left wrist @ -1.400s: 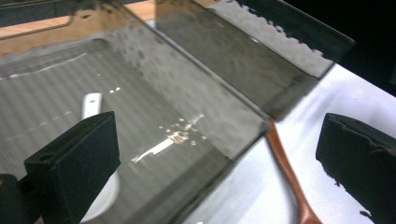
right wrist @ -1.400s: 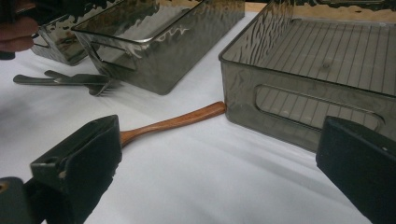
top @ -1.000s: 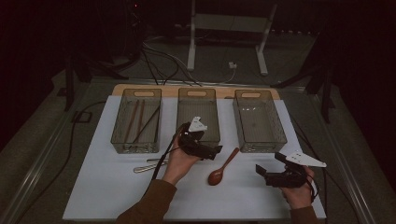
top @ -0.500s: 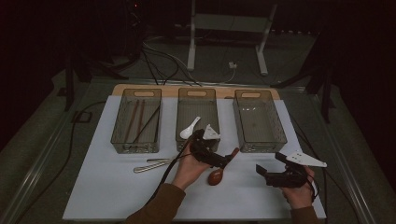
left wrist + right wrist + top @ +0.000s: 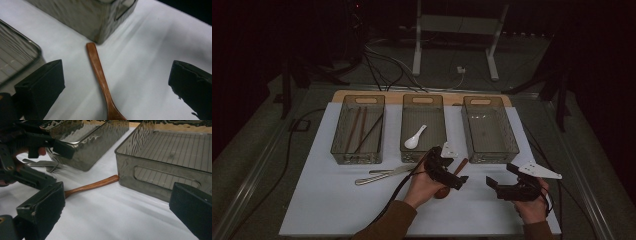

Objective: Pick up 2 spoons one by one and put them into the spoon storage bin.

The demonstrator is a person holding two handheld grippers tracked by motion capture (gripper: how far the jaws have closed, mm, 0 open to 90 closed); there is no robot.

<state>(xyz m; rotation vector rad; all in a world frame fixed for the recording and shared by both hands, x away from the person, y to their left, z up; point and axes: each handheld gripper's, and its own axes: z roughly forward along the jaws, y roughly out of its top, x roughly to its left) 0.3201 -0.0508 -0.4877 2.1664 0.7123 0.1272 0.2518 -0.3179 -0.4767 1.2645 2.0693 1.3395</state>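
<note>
A brown wooden spoon (image 5: 460, 165) lies on the white mat just in front of the middle and right bins. My left gripper (image 5: 455, 179) hovers low over it, open, jaws either side of the spoon handle (image 5: 100, 75) and apart from it in the left gripper view (image 5: 116, 75). My right gripper (image 5: 496, 187) rests open near the mat's front right, nothing between its jaws (image 5: 117, 200). It looks toward the spoon handle (image 5: 92, 185), whose tip touches the right bin (image 5: 160, 170). A white spoon (image 5: 414, 138) lies in the middle bin (image 5: 423, 100).
Three clear bins stand in a row at the back: the left bin (image 5: 358, 101) holds chopsticks, and the right bin (image 5: 507, 145) has nothing in it. Metal cutlery (image 5: 379, 175), including a fork (image 5: 41, 164), lies on the mat (image 5: 327, 210) left of my left hand.
My left gripper has drawn back from the middle bin and moved right and down over the wooden spoon. The white spoon now lies uncovered in the middle bin. The right gripper has stayed put.
</note>
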